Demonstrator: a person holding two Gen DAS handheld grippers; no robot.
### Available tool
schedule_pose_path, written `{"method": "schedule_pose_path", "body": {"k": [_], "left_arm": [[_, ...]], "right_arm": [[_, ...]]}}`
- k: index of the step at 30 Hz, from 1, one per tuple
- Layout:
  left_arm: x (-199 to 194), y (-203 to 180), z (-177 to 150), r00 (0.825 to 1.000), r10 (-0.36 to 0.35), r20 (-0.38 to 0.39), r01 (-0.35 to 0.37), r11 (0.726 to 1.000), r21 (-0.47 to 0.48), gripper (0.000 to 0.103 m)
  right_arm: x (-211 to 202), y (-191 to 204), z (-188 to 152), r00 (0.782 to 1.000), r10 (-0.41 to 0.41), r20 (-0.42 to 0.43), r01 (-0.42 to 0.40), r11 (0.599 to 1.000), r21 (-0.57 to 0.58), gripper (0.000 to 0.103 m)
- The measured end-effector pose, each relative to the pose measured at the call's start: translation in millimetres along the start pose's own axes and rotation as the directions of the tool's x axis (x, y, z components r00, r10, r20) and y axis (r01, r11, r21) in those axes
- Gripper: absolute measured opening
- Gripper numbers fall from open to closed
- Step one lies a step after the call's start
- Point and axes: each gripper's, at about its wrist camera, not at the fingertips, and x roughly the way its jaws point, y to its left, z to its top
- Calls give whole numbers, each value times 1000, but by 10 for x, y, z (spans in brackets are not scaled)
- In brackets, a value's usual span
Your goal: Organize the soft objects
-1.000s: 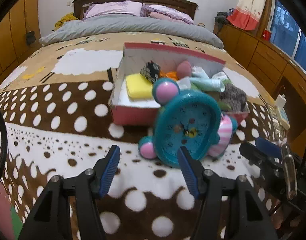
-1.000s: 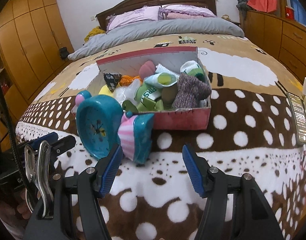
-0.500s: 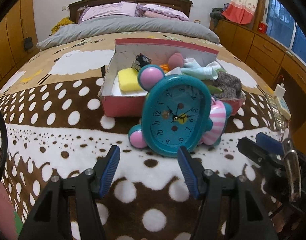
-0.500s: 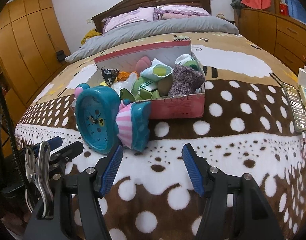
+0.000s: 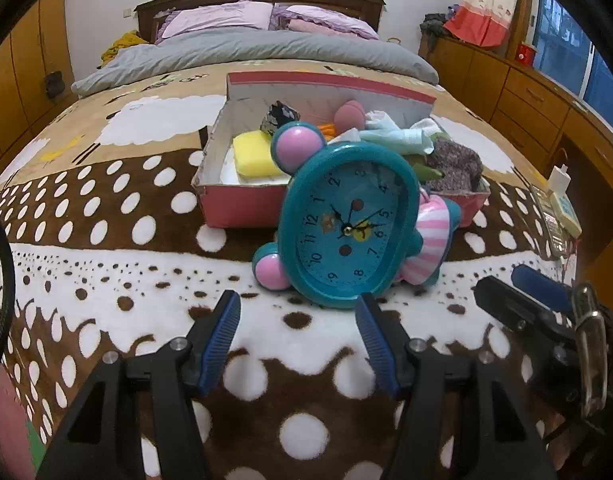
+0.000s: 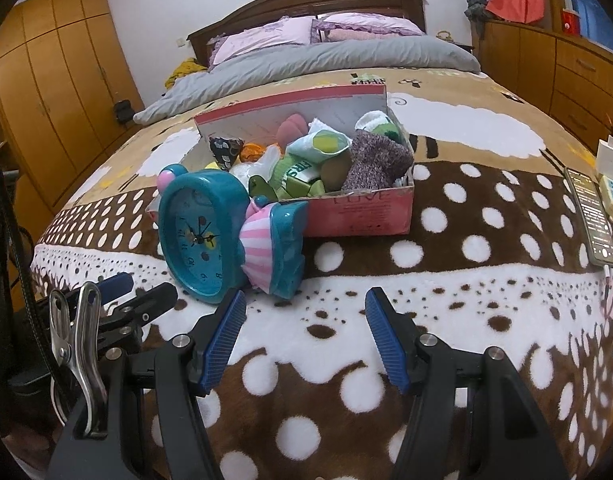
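Bedroom light falls on a wide bed (image 5: 106, 216) spread with a brown and white spotted blanket, grey duvet and lilac pillows at the far end, wooden cupboards along both walls; near the foot of the bed sits a pink cardboard box (image 6: 358, 216), its lid propped upright behind it, presumably so things can be dropped straight in; inside lie the soft objects: a yellow sponge (image 5: 252, 154) at the left end, a mottled purple sock (image 6: 376, 162), rolled green and pale socks (image 6: 306, 160), a pink plush piece (image 6: 292, 130); they are heaped loosely rather than sorted, so the tidying looks unfinished. Against the front of the box leans a teal alarm clock (image 5: 346, 224) with pink ears, tipped on its side, a hard thing that probably does not belong with the rest; it lies just beyond the left gripper (image 5: 298, 332), whose fingers stand roughly half open and hold nothing; the right gripper (image 6: 306, 332) is likewise spread and empty, hovering over bare blanket with the clock off to its left; a phone (image 6: 592, 216) and power strip (image 6: 612, 192) lie at the bed's right edge, well apart from the box.
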Motion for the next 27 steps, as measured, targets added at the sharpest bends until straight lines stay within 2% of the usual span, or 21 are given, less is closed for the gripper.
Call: {"method": "schedule_pose_path", "body": {"k": [27], "left_arm": [[38,-27,-18,1000,-9,-15,9,1000,-1,63]], "right_arm": [[12,47,-14,1000,9,-5,-9,1000,-7,64]]}}
